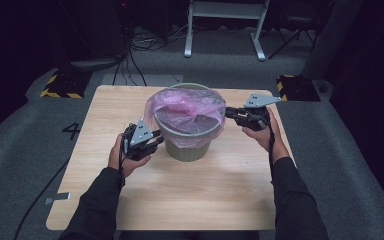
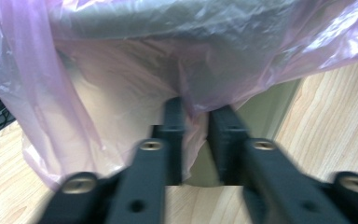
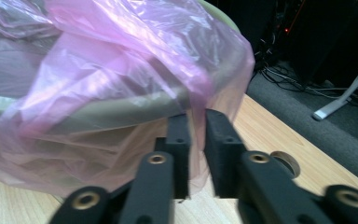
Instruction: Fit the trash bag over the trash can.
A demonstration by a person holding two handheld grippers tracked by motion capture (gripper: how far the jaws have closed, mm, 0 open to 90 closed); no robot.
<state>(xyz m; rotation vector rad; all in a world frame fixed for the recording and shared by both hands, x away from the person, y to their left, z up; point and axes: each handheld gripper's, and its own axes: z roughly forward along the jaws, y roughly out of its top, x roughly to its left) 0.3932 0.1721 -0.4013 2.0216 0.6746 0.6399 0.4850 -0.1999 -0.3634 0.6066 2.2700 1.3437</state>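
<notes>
- Pink plastic bag (image 1: 187, 112) lines a grey-green bin (image 1: 189, 147) that stands near the middle of the wooden table (image 1: 215, 195); the bag's top is folded out over the rim and hangs partway down the outside wall.
- Left gripper (image 1: 152, 141) sits at the bin's near-left side. In its own view the jaws stand narrow, pinched on a fold of the bag's hanging skirt (image 2: 193, 105).
- Right gripper (image 1: 231, 114) is at the bin's right side, just under the rim. Its jaws are likewise nearly closed, with a thin pleat of the film (image 3: 196, 135) caught between them.
- Judged from this, the step in hand is working the bag's overhang on the rim from two opposite sides.
- To do it well, move both hands evenly, so the film slides over the rim without bunching on one side.
- Keep the pinch on film alone, clear of the bin's wall; a light bin could tip or slide if dragged.
- Pull gently: thin film stretches and tears at a pinch point.
</notes>
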